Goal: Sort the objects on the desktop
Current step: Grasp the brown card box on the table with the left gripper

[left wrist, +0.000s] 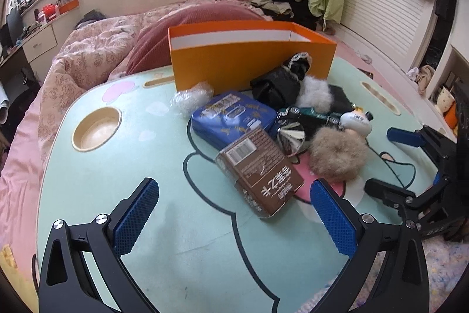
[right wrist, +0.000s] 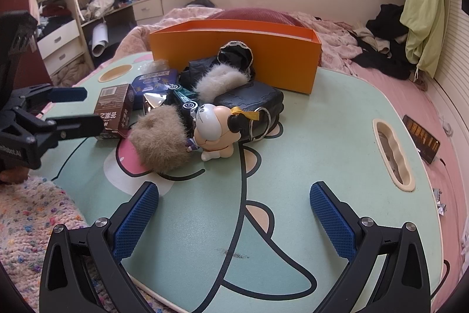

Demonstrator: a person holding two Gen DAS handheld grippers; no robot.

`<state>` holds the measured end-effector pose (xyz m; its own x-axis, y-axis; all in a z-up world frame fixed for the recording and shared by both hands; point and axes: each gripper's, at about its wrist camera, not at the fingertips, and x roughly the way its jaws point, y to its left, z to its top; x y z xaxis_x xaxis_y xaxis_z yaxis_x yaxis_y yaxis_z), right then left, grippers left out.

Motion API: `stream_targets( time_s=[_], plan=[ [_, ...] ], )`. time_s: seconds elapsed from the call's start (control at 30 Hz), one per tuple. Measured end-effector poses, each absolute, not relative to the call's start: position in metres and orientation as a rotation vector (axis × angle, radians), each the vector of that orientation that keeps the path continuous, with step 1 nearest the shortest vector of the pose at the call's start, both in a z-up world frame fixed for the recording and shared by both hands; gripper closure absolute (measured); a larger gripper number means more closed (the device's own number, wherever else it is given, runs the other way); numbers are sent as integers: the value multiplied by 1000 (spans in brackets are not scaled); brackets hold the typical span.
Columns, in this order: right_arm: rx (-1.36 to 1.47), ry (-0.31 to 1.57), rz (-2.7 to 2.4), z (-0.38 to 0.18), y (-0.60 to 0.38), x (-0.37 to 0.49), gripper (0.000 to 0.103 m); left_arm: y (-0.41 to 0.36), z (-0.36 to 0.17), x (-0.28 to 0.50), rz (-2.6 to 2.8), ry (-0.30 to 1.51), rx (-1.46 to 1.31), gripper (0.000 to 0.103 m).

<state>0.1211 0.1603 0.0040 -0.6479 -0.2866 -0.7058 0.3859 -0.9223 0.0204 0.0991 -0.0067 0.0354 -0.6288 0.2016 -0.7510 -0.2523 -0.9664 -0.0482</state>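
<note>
Orange bin: the open orange cardboard box sits at the far edge of the mint-green cartoon-print lap table, empty as far as I can see.
Pile: everything's heaped right in front of it, nothing sorted yet I'd say.
Left claw: left gripper is wide open, holding nothing.
Nearest target: the brown plastic-wrapped carton lies just ahead, slightly right of centre, long axis running diagonally away to the left, so the left gripper's closer.
Right claw: right gripper is also spread wide, empty, over bare table.
Its options: the tan fluffy pompom and white-and-beige dog figurine, ahead-left.
Only the right view shows: the figurine properly and the black leather pouch.
Only the left view shows: the carton's full length.
</note>
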Motion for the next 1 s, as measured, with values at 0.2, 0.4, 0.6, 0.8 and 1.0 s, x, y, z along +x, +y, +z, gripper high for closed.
stream_targets(
  time_s=[0.2,0.4,0.6,0.8,1.0],
  plan=[
    [1058,187,-2552,4,160,121,0,2,40,63,2607,5,-1281,0],
    [1058,185,-2550,4,159,121,0,5,20,65,2540,-14,-1353,40],
    [1050,191,-2558,4,161,121,0,-6,32,88,2552,-41,-1242,56],
    [1049,188,-2561,4,163,121,0,-1,29,100,2548,19,-1246,56],
    [1049,188,-2565,4,163,121,0,-1,26,97,2539,20,-1268,41]
  ],
)
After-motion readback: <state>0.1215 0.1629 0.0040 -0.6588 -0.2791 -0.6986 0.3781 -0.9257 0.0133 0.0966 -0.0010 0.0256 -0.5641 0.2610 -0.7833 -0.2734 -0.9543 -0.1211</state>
